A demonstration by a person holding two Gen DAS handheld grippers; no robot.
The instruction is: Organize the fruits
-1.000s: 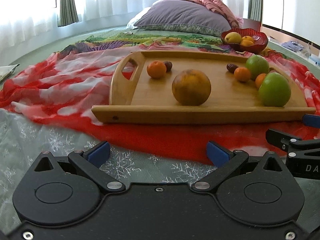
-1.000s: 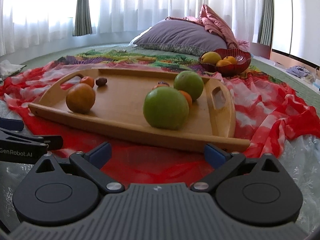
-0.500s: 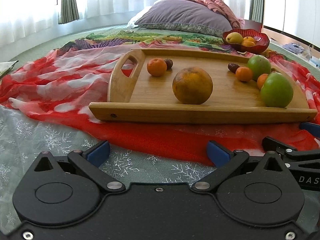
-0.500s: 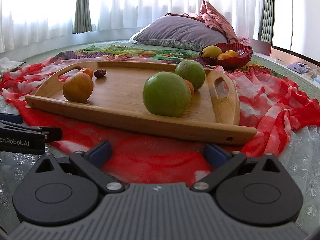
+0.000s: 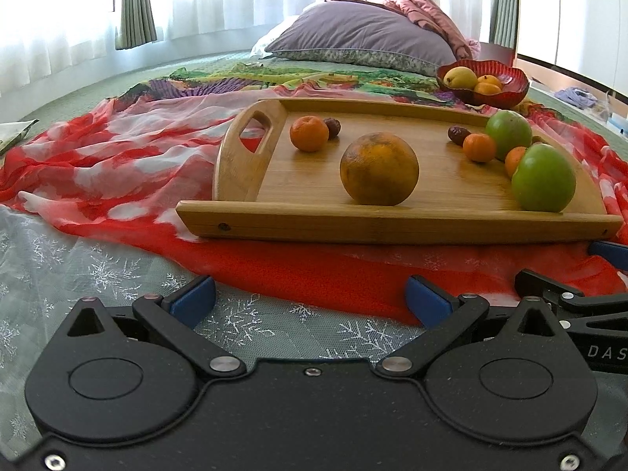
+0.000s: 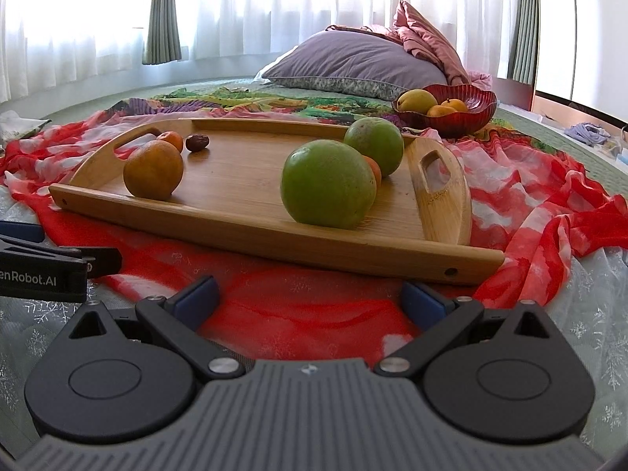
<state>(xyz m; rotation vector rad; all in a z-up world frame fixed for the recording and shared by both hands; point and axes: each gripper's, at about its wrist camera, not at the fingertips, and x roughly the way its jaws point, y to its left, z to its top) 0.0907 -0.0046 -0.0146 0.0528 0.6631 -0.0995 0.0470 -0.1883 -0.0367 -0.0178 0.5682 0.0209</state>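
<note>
**Both grippers low before the fruit tray, jaws wide and empty**

Left wrist view. The left gripper [image 5: 310,298] sits low over the snowflake-patterned pale bedcover [image 5: 98,271], jaws spread wide with nothing between them. Its blue-tipped fingers [image 5: 194,300] stop short of the rectangular bamboo tray with cut-out handles [image 5: 392,227], which lies on a red-and-white sheer scarf [image 5: 117,165] well ahead of the jaws. On the tray: a large brownish-orange round fruit [image 5: 379,168] near the front centre, almost in line with the jaws; a small orange tangerine [image 5: 309,133] with a dark red date [image 5: 333,127] touching it at the far left; two large green round fruits [image 5: 543,178] at the right, with small tangerines and another date beside them. A red ribbed glass bowl [image 5: 502,92] holding yellow and orange fruit stands beyond the tray's far right corner. The right gripper's fingers [image 5: 549,290] enter from the lower right edge.

Right wrist view. The right gripper [image 6: 310,298] is likewise low over the scarf, jaws wide and empty. The tray's front rim lies just ahead. The nearest green fruit [image 6: 327,184] sits directly ahead of the jaws, apart from them; the second stands behind it. The brownish-orange fruit [image 6: 153,170] is left of the line. A purple pillow [image 6: 353,62] lies at the head of the bed.
</note>
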